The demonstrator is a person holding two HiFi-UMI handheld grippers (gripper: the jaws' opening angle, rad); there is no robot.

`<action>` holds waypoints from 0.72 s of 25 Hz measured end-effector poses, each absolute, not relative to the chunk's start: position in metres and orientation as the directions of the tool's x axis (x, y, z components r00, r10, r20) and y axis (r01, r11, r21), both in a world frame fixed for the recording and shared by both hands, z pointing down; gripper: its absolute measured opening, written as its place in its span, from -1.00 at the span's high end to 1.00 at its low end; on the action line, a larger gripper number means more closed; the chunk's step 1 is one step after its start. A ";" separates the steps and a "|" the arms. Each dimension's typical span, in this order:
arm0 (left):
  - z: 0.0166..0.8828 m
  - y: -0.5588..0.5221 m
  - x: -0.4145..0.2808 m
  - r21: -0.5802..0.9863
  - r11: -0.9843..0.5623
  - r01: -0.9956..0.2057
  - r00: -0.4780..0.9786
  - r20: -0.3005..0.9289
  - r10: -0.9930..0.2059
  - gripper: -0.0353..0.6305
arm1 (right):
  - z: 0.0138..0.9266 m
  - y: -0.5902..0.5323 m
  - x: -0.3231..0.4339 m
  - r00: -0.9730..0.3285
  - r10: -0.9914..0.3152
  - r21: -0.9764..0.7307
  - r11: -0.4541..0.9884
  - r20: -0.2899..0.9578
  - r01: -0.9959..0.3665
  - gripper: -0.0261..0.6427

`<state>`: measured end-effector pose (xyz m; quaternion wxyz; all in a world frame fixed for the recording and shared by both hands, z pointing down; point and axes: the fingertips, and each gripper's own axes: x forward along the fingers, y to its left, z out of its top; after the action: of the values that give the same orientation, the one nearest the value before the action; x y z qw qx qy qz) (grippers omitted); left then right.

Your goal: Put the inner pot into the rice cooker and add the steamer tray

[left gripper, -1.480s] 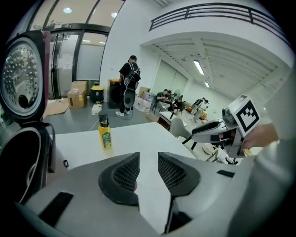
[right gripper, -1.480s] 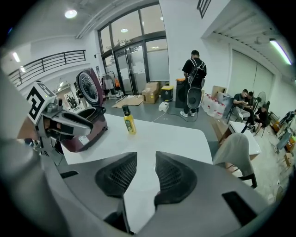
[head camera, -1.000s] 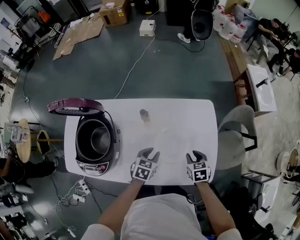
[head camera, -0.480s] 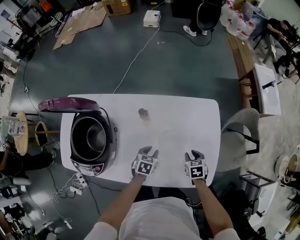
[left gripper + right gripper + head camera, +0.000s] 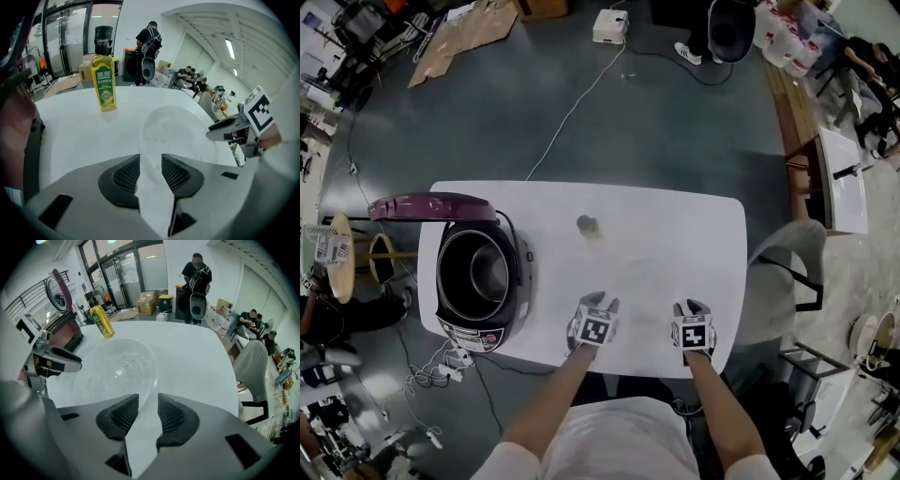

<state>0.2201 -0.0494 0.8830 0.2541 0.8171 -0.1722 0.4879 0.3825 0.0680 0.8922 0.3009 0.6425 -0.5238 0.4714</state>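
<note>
The rice cooker (image 5: 478,281) stands at the table's left with its maroon lid (image 5: 431,206) up and the dark inner pot (image 5: 476,274) inside. A clear steamer tray (image 5: 642,279) lies on the table (image 5: 675,225), faint in the head view and plain in the gripper views (image 5: 176,129) (image 5: 117,366). My left gripper (image 5: 598,302) (image 5: 151,171) is at the tray's near left rim, its jaws opening, with the rim running between them. My right gripper (image 5: 692,307) (image 5: 148,413) is at the near right rim, jaws apart around the edge.
A yellow oil bottle (image 5: 587,226) (image 5: 104,84) stands upright behind the tray, mid-table. A grey chair (image 5: 787,267) is at the table's right end. Cables and a power strip (image 5: 455,361) lie on the floor by the near left corner. People stand and sit in the background.
Both grippers have sunk toward the table at the near edge, to either side of the clear tray. The cooker and bottle have not moved.
</note>
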 end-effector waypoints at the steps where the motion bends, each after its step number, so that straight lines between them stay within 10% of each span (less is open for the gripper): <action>1: 0.887 -0.049 0.219 0.246 -0.809 -0.534 0.454 0.891 -0.029 0.41 | 0.896 0.067 0.382 0.005 -0.386 -0.106 -0.265 0.923 -0.958 0.50; 18: 0.873 -0.061 0.208 0.268 -0.763 -0.588 0.477 0.877 -0.059 0.64 | 0.873 0.041 0.374 -0.014 -0.428 -0.134 -0.251 0.903 -0.959 0.64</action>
<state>0.2079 -0.0608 0.8729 0.2805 0.8122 -0.1990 0.4712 0.3743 0.0414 0.8735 0.2861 0.6412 -0.5407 0.4633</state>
